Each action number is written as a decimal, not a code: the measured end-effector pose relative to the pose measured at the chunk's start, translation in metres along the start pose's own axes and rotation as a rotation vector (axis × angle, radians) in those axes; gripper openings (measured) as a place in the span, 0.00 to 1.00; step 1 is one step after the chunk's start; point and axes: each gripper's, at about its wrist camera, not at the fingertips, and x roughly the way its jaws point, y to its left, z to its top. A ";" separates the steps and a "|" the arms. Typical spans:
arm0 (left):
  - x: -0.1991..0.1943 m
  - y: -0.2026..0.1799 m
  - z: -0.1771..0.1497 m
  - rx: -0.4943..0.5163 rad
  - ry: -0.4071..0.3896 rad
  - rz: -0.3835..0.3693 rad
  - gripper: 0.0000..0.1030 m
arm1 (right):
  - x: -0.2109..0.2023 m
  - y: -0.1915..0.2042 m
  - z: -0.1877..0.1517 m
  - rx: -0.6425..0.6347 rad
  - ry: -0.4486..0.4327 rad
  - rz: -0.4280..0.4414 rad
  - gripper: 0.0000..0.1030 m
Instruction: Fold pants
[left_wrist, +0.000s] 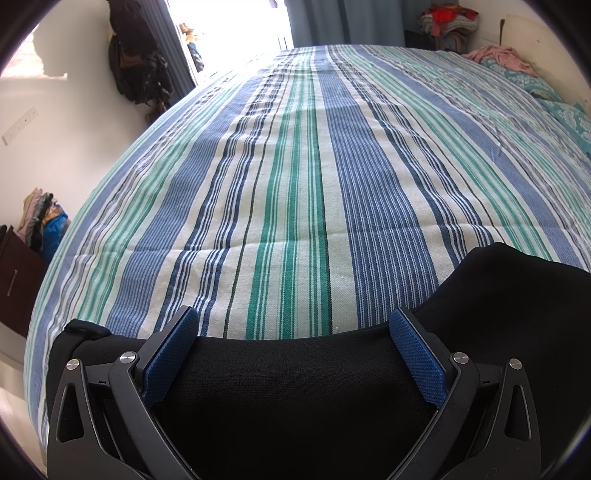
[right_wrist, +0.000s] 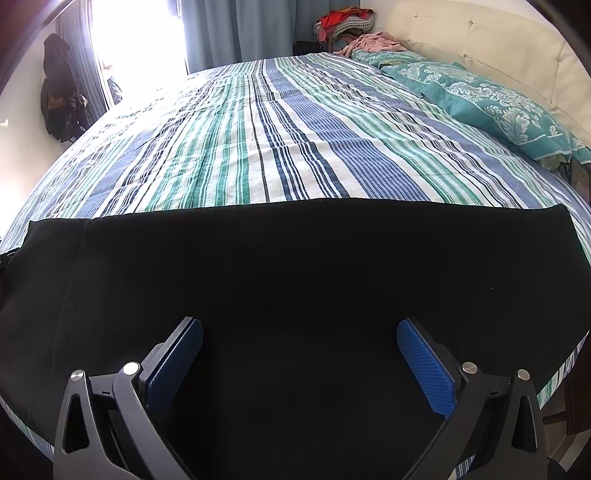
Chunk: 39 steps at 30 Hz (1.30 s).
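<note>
Bedroom, striped bedspread (right_wrist: 280, 147) across bed, teal pillows (right_wrist: 491, 103) by headboard. Black pants (right_wrist: 295, 266) lie flat at near edge of bed, under both your grippers. Left gripper (left_wrist: 293, 328): jaws spread wide, holding nothing. Right gripper (right_wrist: 299, 339): same, released above cloth. Judgement: pants laid out, looks partly folded at most; further folds left. No containers visible.

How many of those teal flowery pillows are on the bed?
2. In the right view, the near pillow lies along the cream headboard; the far pillow lies beyond it, beside pink clothes. More may be hidden.
</note>
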 end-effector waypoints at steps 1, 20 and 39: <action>0.000 0.000 0.000 0.000 0.000 0.000 1.00 | 0.000 0.000 -0.002 -0.001 -0.002 0.002 1.00; 0.000 0.000 0.000 -0.001 0.000 -0.001 1.00 | -0.002 0.000 -0.006 -0.005 -0.024 0.005 1.00; -0.028 0.002 0.005 -0.067 0.067 -0.033 0.99 | -0.072 -0.295 0.051 0.449 -0.098 0.037 0.92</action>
